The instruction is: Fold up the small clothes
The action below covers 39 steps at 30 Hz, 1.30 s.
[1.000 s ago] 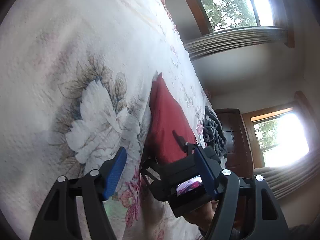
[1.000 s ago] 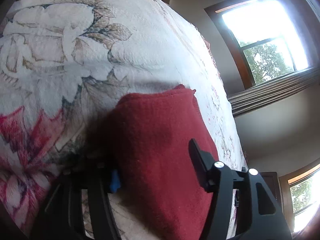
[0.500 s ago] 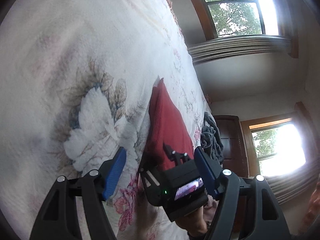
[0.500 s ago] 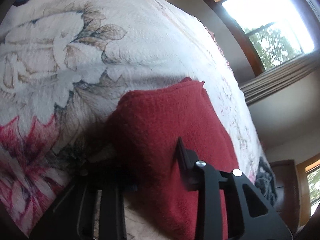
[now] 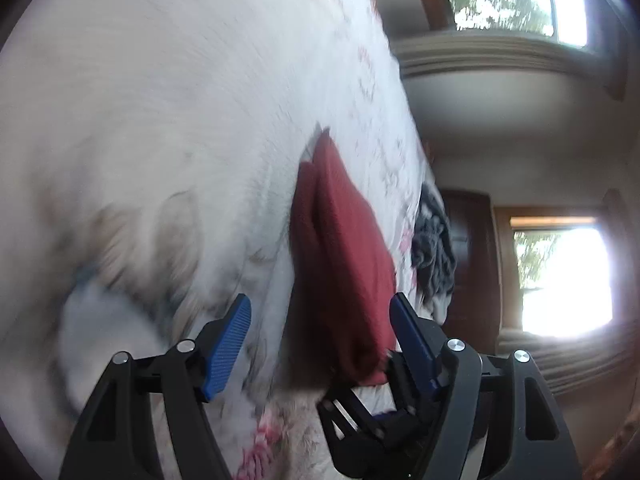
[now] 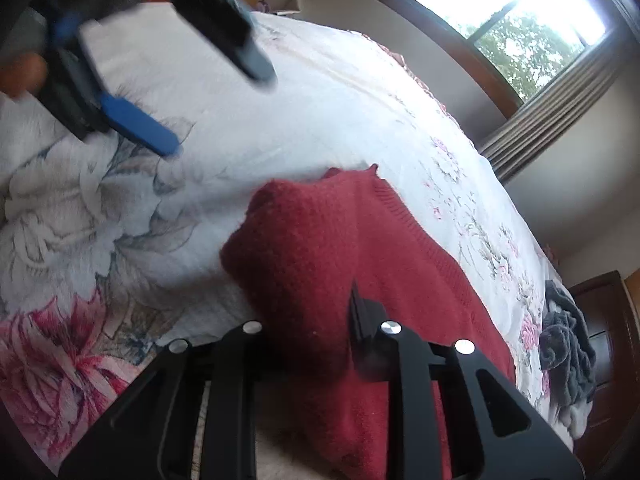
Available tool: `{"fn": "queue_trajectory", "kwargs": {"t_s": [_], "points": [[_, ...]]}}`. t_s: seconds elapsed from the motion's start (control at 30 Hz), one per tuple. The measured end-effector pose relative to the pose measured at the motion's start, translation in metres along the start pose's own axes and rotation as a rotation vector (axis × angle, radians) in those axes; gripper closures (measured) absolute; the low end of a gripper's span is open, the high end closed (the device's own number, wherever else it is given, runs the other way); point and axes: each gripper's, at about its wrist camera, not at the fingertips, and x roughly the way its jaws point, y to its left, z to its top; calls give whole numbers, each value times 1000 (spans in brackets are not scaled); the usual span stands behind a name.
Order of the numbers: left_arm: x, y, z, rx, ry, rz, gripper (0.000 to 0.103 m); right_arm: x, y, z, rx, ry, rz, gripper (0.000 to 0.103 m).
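Observation:
A red knit garment (image 5: 340, 256) lies on the floral bedspread (image 5: 180, 120). My left gripper (image 5: 320, 340) is open, its blue pads (image 5: 228, 344) spread wide on either side of the garment's near end without touching it. In the right wrist view my right gripper (image 6: 308, 332) is shut on a bunched, raised edge of the red garment (image 6: 320, 248). The left gripper (image 6: 192, 92) hovers open above the bedspread (image 6: 320, 100) at the top left. The left wrist view is motion-blurred.
A dark grey garment (image 6: 568, 344) lies crumpled near the bed's far edge, also seen as the grey garment (image 5: 434, 248) beyond the red one. A dark wooden door (image 5: 472, 264) and windows (image 6: 520, 24) stand past the bed. A hand (image 6: 20, 76) holds the left gripper.
My right gripper has closed on the red garment's edge and lifted it into a hump. The left gripper has swung over the bed and now shows in the right wrist view.

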Motion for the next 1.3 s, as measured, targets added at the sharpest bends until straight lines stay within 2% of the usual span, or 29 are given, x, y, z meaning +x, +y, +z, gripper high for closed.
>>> {"fn": "queue_trajectory", "kwargs": {"t_s": [0.13, 0.3, 0.37, 0.5, 0.67, 0.7, 0.8, 0.9, 1.1, 1.3], "points": [[37, -15, 24, 44, 88, 6, 31, -6, -12, 3, 36, -15, 0, 83], [74, -27, 56, 48, 142, 29, 31, -8, -24, 5, 65, -24, 3, 83], [85, -28, 62, 36, 150, 54, 31, -9, -28, 5, 81, -28, 8, 84], [106, -36, 69, 49, 193, 42, 31, -10, -31, 4, 93, -33, 12, 84], [146, -43, 80, 65, 264, 103, 32, -11, -33, 4, 110, -35, 18, 84], [149, -43, 82, 69, 272, 111, 33, -12, -34, 4, 112, -36, 20, 84], [161, -51, 86, 94, 296, 174, 68, -14, -37, 3, 118, -42, 22, 84], [163, -56, 85, 127, 303, 216, 80, -14, -41, 2, 133, -44, 26, 84], [157, -74, 83, 171, 297, 261, 85, -21, -48, 1, 165, -54, 40, 85], [150, -115, 79, 243, 289, 321, 85, -37, -61, 3, 230, -71, 58, 86]]}}
